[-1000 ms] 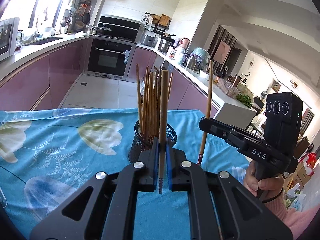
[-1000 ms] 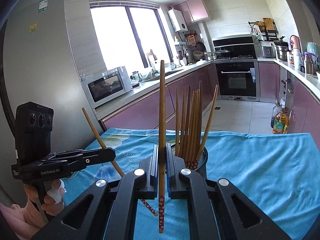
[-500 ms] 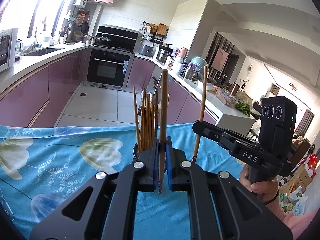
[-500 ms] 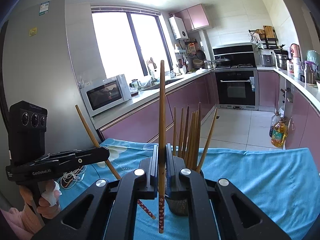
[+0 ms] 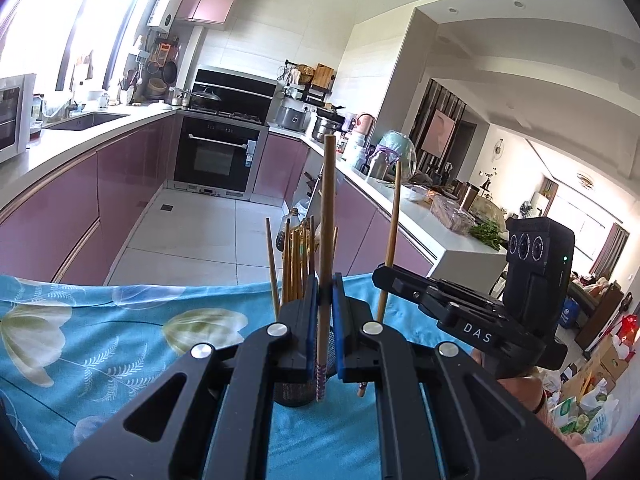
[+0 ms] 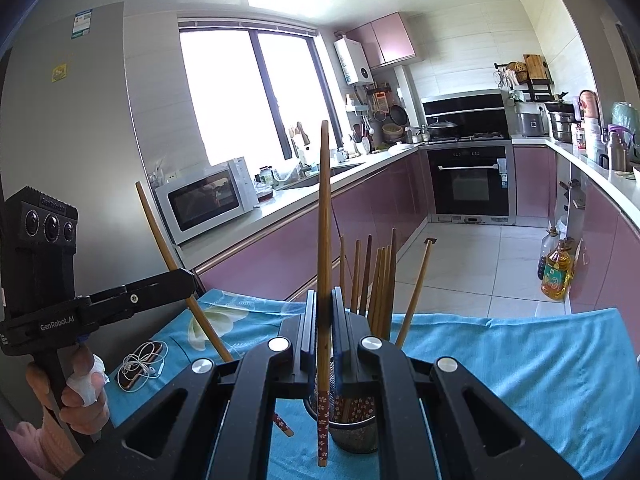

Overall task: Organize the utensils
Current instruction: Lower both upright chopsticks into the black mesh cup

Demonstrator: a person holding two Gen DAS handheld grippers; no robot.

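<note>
On the left, your left gripper [image 5: 325,304] is pinching one chopstick [image 5: 326,240] between its blue pads, jaws pressed tight on the shaft. You are holding that stick close to upright, its plain end high against the far kitchen and its patterned tip hanging just below the pads. From the right wrist view the same stick is leaning up and to the left out of that gripper [image 6: 192,280], and your left hand [image 6: 76,384] is gripping the handle below, a white wrap on one finger. Near that hand a phone [image 6: 140,366] with coiled white earphones is lying on the bench [image 6: 520,360], which is wearing a blue flowered cloth.

In the middle, the mesh holder [image 6: 354,424] is standing on the cloth, just behind and partly hidden by both grippers. A bunch of chopsticks [image 6: 380,280] is standing in it, patterned tips down, one stick leaning out to the right.

On the right, your right gripper [image 6: 323,320] is also clamping a single chopstick [image 6: 323,220] upright, pads tight on it, its red flowered tip hanging in front of the holder. In the left wrist view that gripper [image 5: 380,276] is sitting just right of the holder, its stick nearly vertical.
</note>
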